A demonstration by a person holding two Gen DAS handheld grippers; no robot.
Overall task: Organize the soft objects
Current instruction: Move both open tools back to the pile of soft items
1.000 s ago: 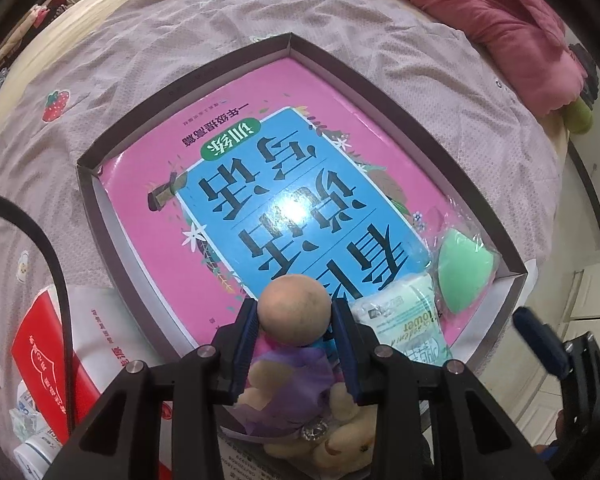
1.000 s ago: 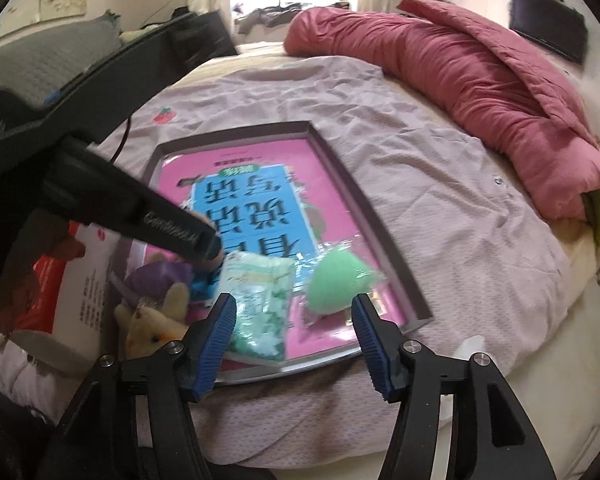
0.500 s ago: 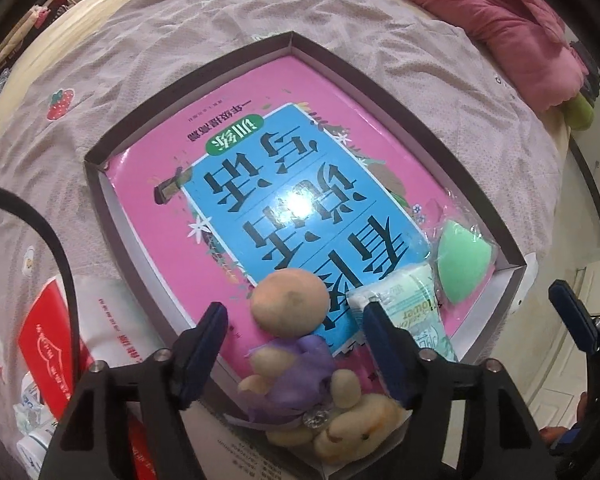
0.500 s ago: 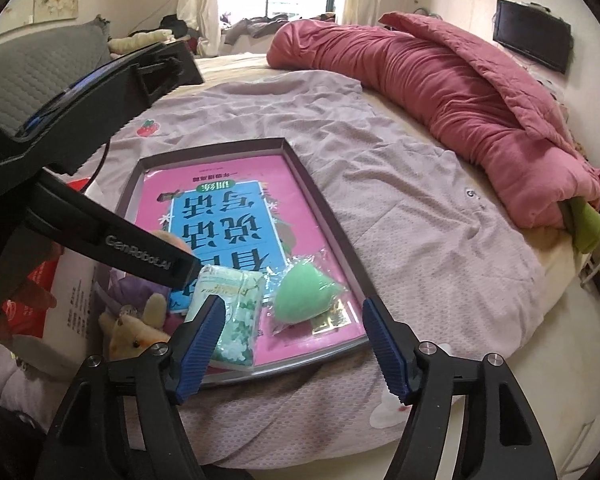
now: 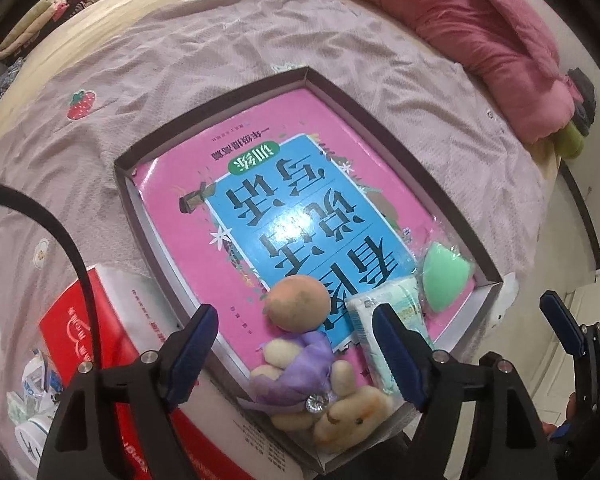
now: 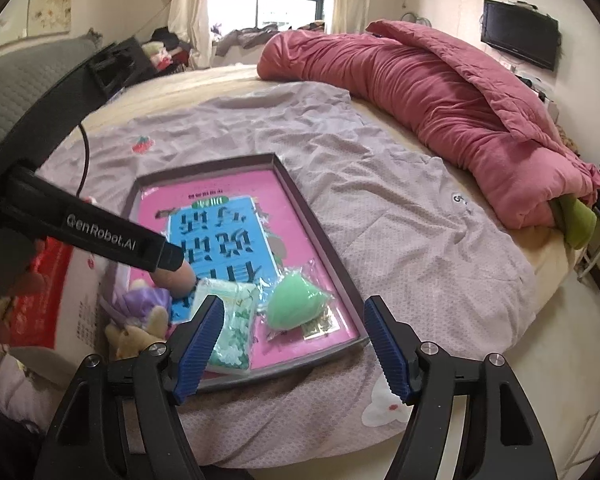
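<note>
A shallow dark tray [image 5: 396,152] lies on a bed covered with a mauve sheet [image 5: 180,60]. In the tray lies a pink book [image 5: 300,208] with a blue panel of large Chinese characters, upside down in both views.

On the near end of the book three soft objects sit in a row. A plush doll [image 5: 304,344] with a round tan head, a purple dress and a small rabbit below it lies at the tray's near corner. Beside it is a tissue pack [image 5: 384,320] in white and green; its small print is too blurred to read. Next to that is a green sponge [image 5: 444,276] in a clear wrapper, close to the tray wall.

The left claw [image 5: 296,352] hangs over the doll, and its jaws are opening: the blue pads stand on both sides of the doll and do not touch it. In the right wrist view the arm of this claw shows the words "GenRobot.AI".

The right claw [image 6: 292,344] is wide and holds nothing; it is above the near edge of the tray, in front of the tissue pack and the sponge.

A red and white box [image 5: 112,328] with small writing lies just beside the tray. A rolled pink quilt [image 6: 440,104] lies along the far side of the bed, well apart from the tray.
</note>
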